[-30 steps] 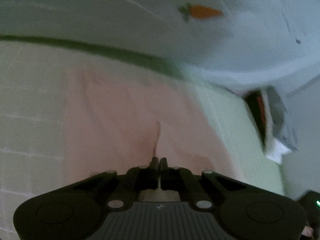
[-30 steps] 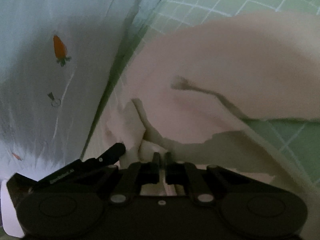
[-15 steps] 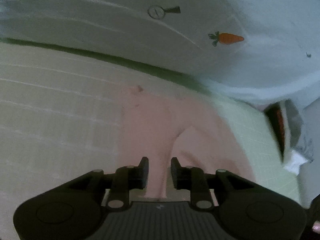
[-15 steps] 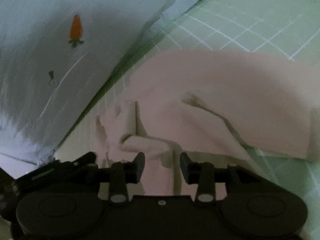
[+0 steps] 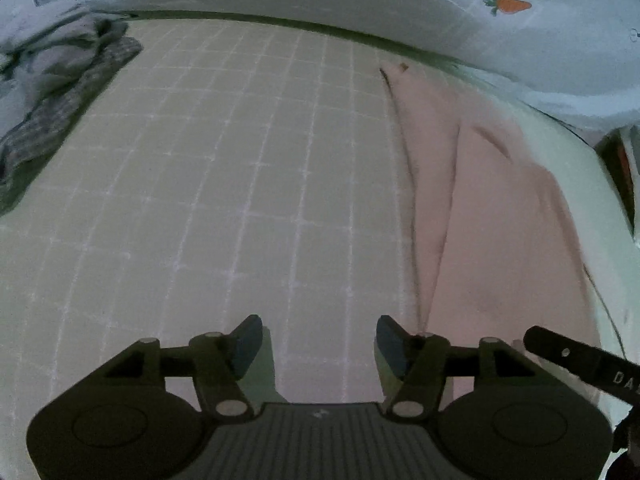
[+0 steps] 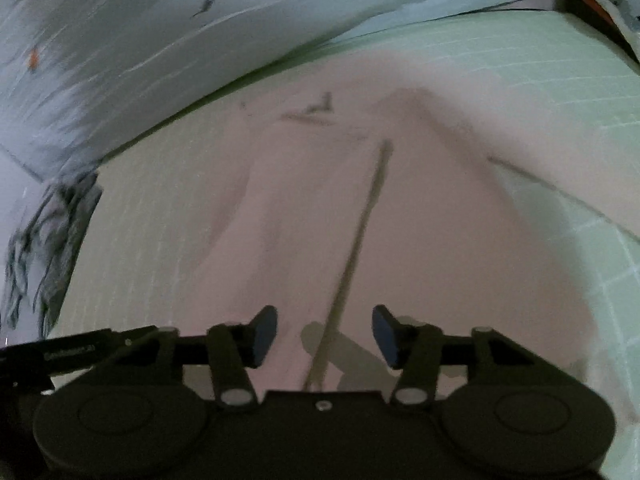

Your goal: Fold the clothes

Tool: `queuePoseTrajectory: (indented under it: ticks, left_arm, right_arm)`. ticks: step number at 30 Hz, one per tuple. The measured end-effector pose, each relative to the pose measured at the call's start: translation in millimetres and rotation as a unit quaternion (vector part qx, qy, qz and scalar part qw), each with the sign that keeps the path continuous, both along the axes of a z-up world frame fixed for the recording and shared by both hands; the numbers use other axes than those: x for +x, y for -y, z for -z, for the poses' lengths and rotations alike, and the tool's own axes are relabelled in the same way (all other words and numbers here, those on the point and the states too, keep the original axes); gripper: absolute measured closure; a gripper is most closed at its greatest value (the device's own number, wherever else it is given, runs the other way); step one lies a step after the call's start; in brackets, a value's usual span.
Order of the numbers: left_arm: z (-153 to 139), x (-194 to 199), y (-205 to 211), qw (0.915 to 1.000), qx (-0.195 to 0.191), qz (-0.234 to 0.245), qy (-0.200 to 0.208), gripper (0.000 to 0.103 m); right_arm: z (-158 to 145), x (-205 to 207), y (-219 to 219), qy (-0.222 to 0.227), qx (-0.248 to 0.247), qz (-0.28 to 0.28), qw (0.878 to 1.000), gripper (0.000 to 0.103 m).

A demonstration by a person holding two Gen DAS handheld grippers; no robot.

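Observation:
A pale pink garment (image 5: 492, 216) lies spread on the green checked sheet (image 5: 224, 168), at the right of the left wrist view. My left gripper (image 5: 316, 340) hangs over bare sheet just left of the pink cloth, its jaws opening with nothing between them. In the right wrist view the pink garment (image 6: 400, 216) fills the middle, with a long dark crease running down it. My right gripper (image 6: 324, 334) is above that cloth, jaws opening, nothing pinched between the pads.
A crumpled pile of grey and checked clothes (image 5: 52, 92) lies at the far left of the sheet. A white quilt with carrot prints (image 5: 508, 4) runs along the back edge. The other gripper's black body (image 5: 580, 360) juts in at the lower right.
Both grippers have let go of the pink cloth and spread their jaws. The left one has swung away to the left over bare sheet; the right one has rolled and drawn back above the flattened garment.

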State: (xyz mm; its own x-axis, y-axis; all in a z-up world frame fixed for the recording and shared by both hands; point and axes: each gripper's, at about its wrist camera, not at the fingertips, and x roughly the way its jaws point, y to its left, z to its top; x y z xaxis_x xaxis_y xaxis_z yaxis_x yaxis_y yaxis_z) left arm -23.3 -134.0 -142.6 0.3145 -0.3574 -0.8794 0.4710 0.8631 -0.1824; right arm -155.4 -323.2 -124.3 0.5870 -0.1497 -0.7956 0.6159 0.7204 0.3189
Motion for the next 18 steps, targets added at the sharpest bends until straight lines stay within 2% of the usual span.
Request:
queuePoseTrajectory:
  ticks: [5, 9, 11, 12, 13, 15, 18]
  left_arm:
    - [-6, -12, -35, 0.9999, 0.001, 0.014, 0.009, 0.038]
    - [-5, -10, -56, 0.9996, 0.009, 0.024, 0.013, 0.038]
    - [-7, -10, -64, 0.9994, 0.01, 0.03, 0.017, 0.038]
    - [-8, -10, -68, 0.9992, 0.01, 0.033, 0.02, 0.038]
    - [-9, -10, -70, 0.9991, 0.009, 0.035, 0.022, 0.038]
    - [-11, -9, -74, 0.9989, 0.007, 0.04, 0.024, 0.038]
    - [-12, -11, -74, 0.9985, 0.0, 0.05, 0.024, 0.038]
  right_arm:
    - [2, -11, -41, -0.006, -0.01, -0.016, 1.0, 0.064]
    - [12, -7, -64, -0.018, -0.007, -0.007, 1.0, 0.071]
    - [14, -6, -73, -0.021, -0.018, -0.005, 1.0, 0.08]
    - [13, -7, -76, -0.022, -0.028, -0.005, 0.999, 0.094]
    - [13, -7, -78, -0.022, -0.038, -0.006, 0.999, 0.1]
    - [12, -8, -84, -0.022, -0.056, -0.005, 0.998, 0.1]
    - [-8, -22, -87, -0.004, -0.08, 0.019, 0.997, 0.101]
